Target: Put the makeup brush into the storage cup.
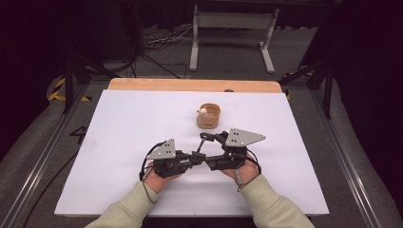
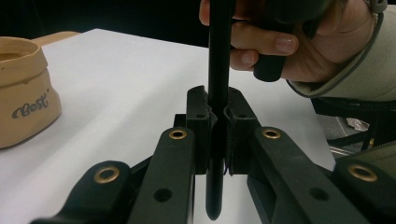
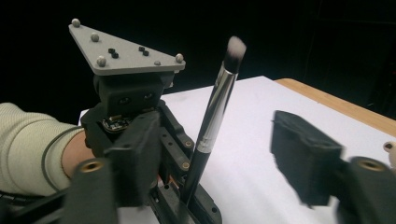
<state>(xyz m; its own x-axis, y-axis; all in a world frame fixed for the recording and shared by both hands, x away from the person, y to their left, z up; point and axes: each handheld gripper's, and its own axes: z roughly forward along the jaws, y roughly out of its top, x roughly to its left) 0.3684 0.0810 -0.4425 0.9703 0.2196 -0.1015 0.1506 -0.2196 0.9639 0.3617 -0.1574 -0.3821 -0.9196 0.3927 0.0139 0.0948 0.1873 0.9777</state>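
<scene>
Left tongs (image 1: 202, 155): pressed together on the handle of a makeup brush (image 3: 212, 126); in the left gripper view the black handle (image 2: 218, 70) is seen clamped between the two pads.
Makeup brush: held upright and slightly tilted above the counter (image 1: 142, 123); black handle, silver ferrule, pale-tipped bristle head pointing up, as seen in the right gripper view.
Right tongs (image 3: 219, 154): spread, one jaw on either side of the brush, pads apart from it; both jaws are motion-blurred.
Right hand (image 2: 299, 42): seen in the left gripper view just behind the brush handle.
Left hand (image 1: 159, 178): wrapped around its gripper near the counter's front edge.
Pouch (image 1: 209, 116): tan, open-topped, marked with lettering; set on the counter beyond both grippers, well apart from the brush.
</scene>
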